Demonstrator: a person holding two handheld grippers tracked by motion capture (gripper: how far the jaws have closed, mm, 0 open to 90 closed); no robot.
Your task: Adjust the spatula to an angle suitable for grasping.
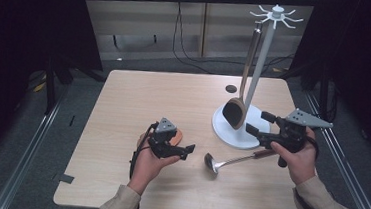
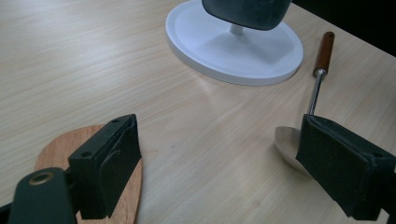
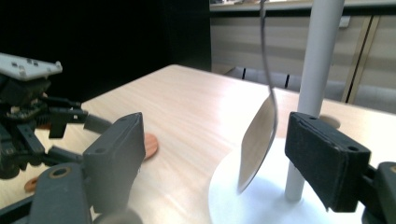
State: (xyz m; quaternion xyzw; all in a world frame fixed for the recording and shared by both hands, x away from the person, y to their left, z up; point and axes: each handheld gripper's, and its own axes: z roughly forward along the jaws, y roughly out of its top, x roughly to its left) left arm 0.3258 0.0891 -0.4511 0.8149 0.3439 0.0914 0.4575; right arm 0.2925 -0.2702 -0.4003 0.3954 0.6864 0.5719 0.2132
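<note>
Rack (image 1: 259, 70) stands on the desk (image 1: 139, 96), right of centre, toward the far side. Spatula (image 1: 236, 111) hangs from the rack top, its blade just over the rack base (image 1: 231, 133). Ladle (image 1: 229, 162) lies on the desk in front of the base, bowl to the left, handle to the right. Wooden disc (image 2: 60, 149) lies left of the ladle, under the left gripper (image 1: 182, 152). Right gripper (image 1: 257, 124) sits over the base's right edge.

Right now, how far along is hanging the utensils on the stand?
Done: one large spoon hangs from the white stand. In hand: nothing; the right tongs stand open beside that spoon, gripping nothing. Left: the ladle lies on the table, and a wooden utensil rests under the open left tongs.
</note>
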